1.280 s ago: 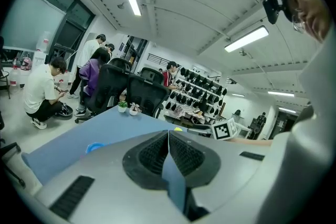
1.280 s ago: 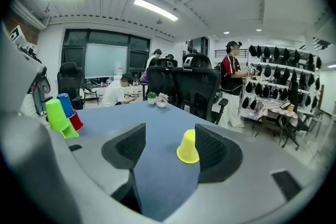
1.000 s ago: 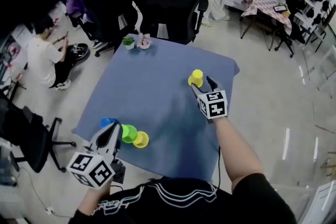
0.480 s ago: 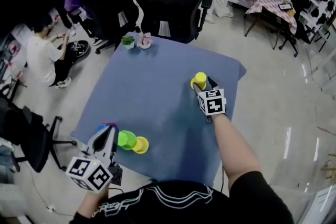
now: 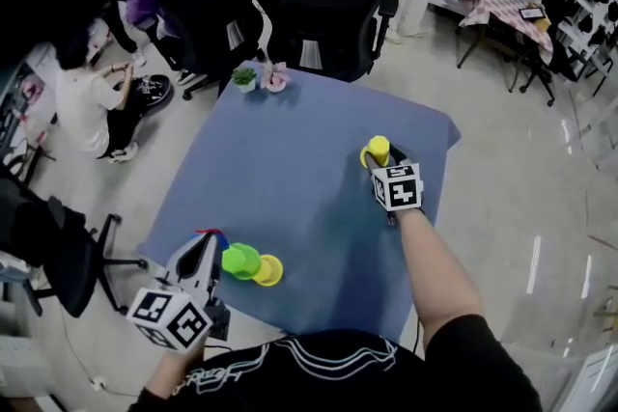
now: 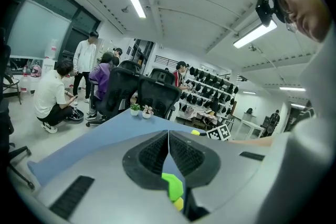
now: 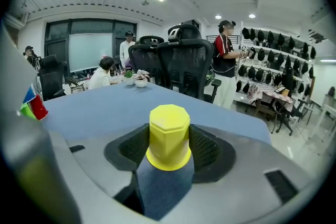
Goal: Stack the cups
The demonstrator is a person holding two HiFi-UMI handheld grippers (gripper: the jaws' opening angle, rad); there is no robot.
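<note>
Closing on the upturned yellow cup [image 7: 169, 134] near the table's [image 5: 290, 159] right edge, the right gripper [image 7: 169, 150] has just narrowed its jaws and the pads look to touch the cup's sides. Prob. light, stiff, slick plastic; grip mid-wall. Left gripper [image 6: 168, 135] pinched together, empty, by the green cup [image 5: 240, 260] near the front edge.

The left gripper [image 5: 212, 240] is held at lower left, jaws together. The right gripper [image 5: 373, 160], right of centre, has just been closed onto a cup [image 7: 169, 134], arm [image 5: 431, 265] outstretched.

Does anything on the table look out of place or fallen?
Nothing looks spilled or broken. One yellow cup stands upside down alone at the right, far from the green cup at the near left. Whether that one lies tipped is unclear.
</note>
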